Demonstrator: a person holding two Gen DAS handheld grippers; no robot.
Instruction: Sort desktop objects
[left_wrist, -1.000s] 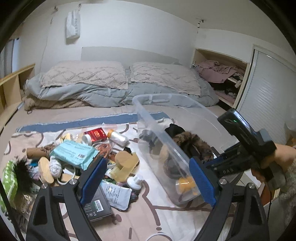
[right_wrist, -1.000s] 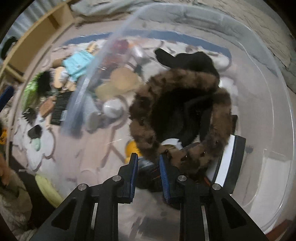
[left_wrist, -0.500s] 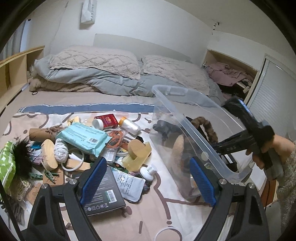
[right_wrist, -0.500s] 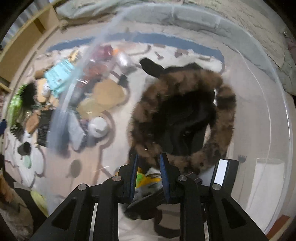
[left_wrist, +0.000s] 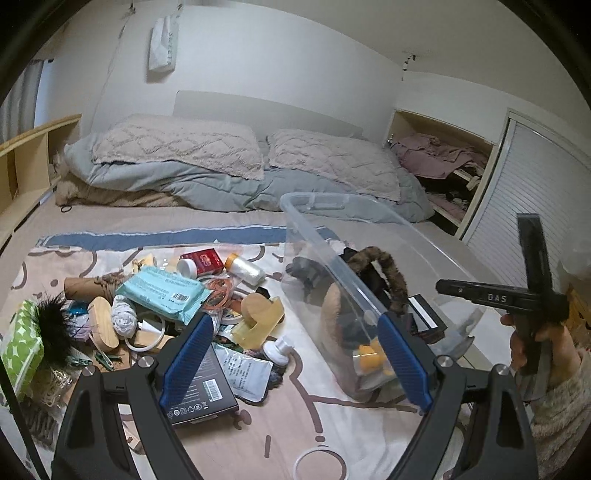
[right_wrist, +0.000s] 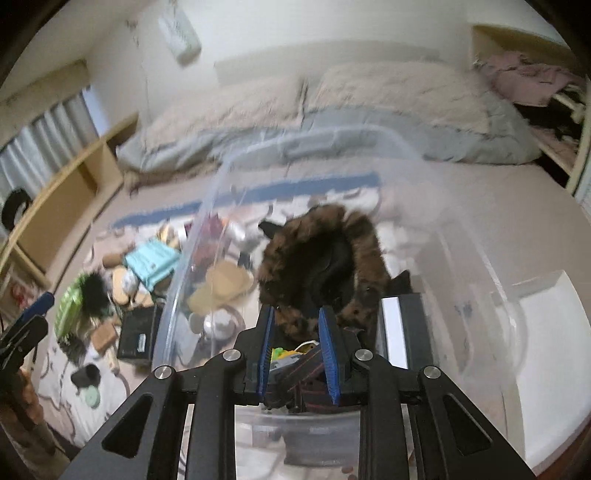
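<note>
A clear plastic bin (left_wrist: 314, 201) (right_wrist: 184, 266) stands on the bed at the right. It holds a brown fur-trimmed black item (left_wrist: 388, 264) (right_wrist: 295, 251), a yellow toy (left_wrist: 369, 354) and a black-and-white box (left_wrist: 423, 319) (right_wrist: 399, 325). Left of the bin lies a heap of loose things: a teal wipes pack (left_wrist: 162, 291), a black box (left_wrist: 201, 391), a red box (left_wrist: 205, 257) and a yellow holder (left_wrist: 258, 319). My left gripper (left_wrist: 295, 354) hangs open over the heap's near edge, empty. Shut and empty, my right gripper (right_wrist: 297, 350) (left_wrist: 441, 285) hovers above the bin's near end.
A green tissue pack (left_wrist: 18, 343) and a black feather tuft (left_wrist: 55, 317) lie at the far left. Pillows (left_wrist: 177, 144) and a grey duvet fill the bed's head. A wooden shelf (left_wrist: 22, 162) runs along the left. A hand (left_wrist: 539, 343) holds the right gripper.
My right gripper has risen out of the bin and tipped up, so the bed and wall now show. The left gripper drifted a little; the bin sits further right in its view.
</note>
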